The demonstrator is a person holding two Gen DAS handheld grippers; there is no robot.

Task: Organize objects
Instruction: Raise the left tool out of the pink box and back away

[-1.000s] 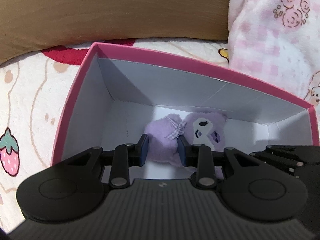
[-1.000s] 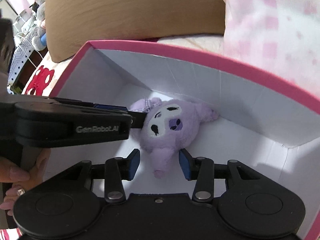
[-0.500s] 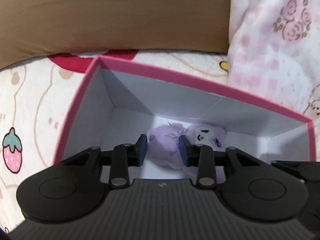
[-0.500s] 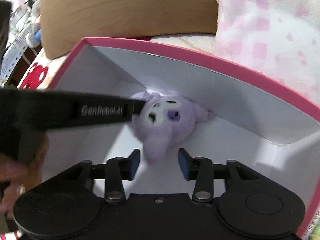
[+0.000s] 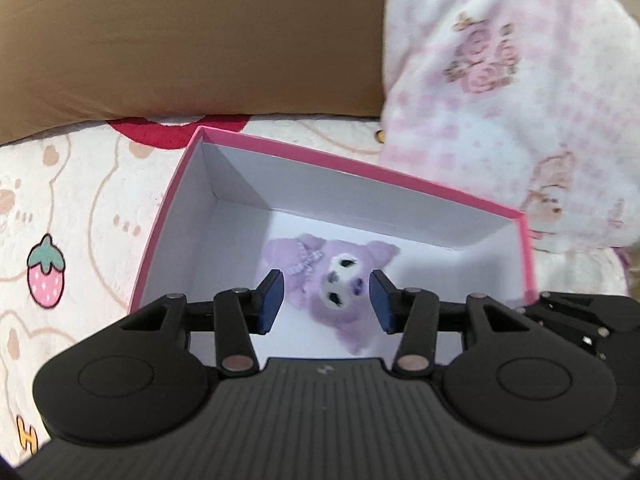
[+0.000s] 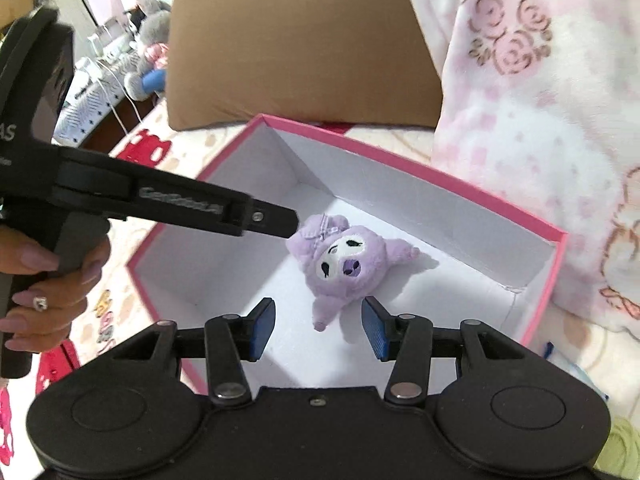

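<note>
A small purple plush toy lies face up on the white floor of a pink-rimmed box, near its far wall. My left gripper hovers above the box with its jaws opening, the toy showing between the blue pads but well below them and untouched. In the right wrist view the left gripper reaches in from the left, its tip just above the toy's bow. My right gripper is also above the box, jaws opening, with the toy's leg seen between them but free.
The box sits on a cream bedsheet printed with strawberries and bears. A brown pillow lies behind it and a pink-and-white blanket crowds its right side. A person's hand holds the left gripper. Cluttered furniture stands far left.
The left gripper has let go of the plush toy and both grippers have lifted and drawn back from the box, jaws wider. The toy now rests on the box floor.
</note>
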